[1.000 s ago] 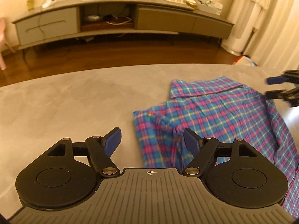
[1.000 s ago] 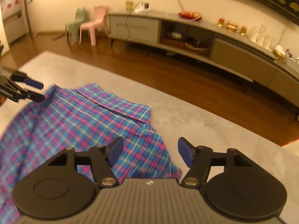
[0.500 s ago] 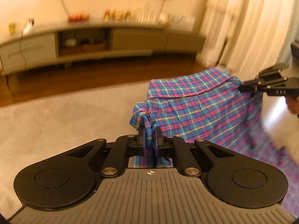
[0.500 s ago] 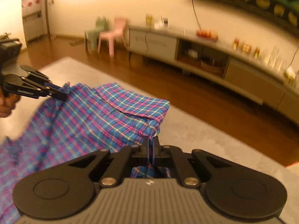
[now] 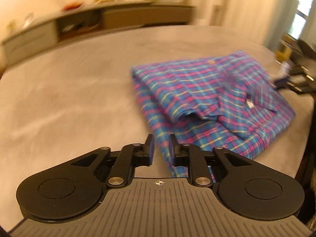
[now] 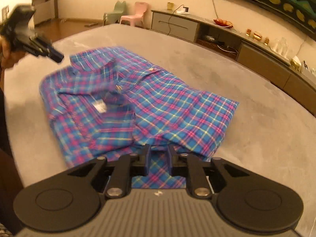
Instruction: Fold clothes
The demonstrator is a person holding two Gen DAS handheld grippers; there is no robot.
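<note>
A blue, pink and yellow plaid shirt (image 5: 207,98) lies folded over on the grey table (image 5: 79,90); it also shows in the right wrist view (image 6: 158,108). My left gripper (image 5: 160,148) is partly open at the shirt's near left corner, with nothing clamped. My right gripper (image 6: 159,161) is partly open just above the shirt's near edge, with nothing clamped. The right gripper appears blurred at the far right of the left wrist view (image 5: 292,83), and the left gripper at the far left of the right wrist view (image 6: 39,49).
A long low grey sideboard (image 6: 246,49) with small items stands along the wall beyond the table. Pink and green plastic chairs (image 6: 134,13) stand at the back. Curtains (image 5: 246,6) hang to the right. The table's edge (image 6: 17,158) runs close on my side.
Both grippers held the shirt's corners lifted half a second ago; they have carried them over, laid the shirt folded on the table, opened and drawn back.
</note>
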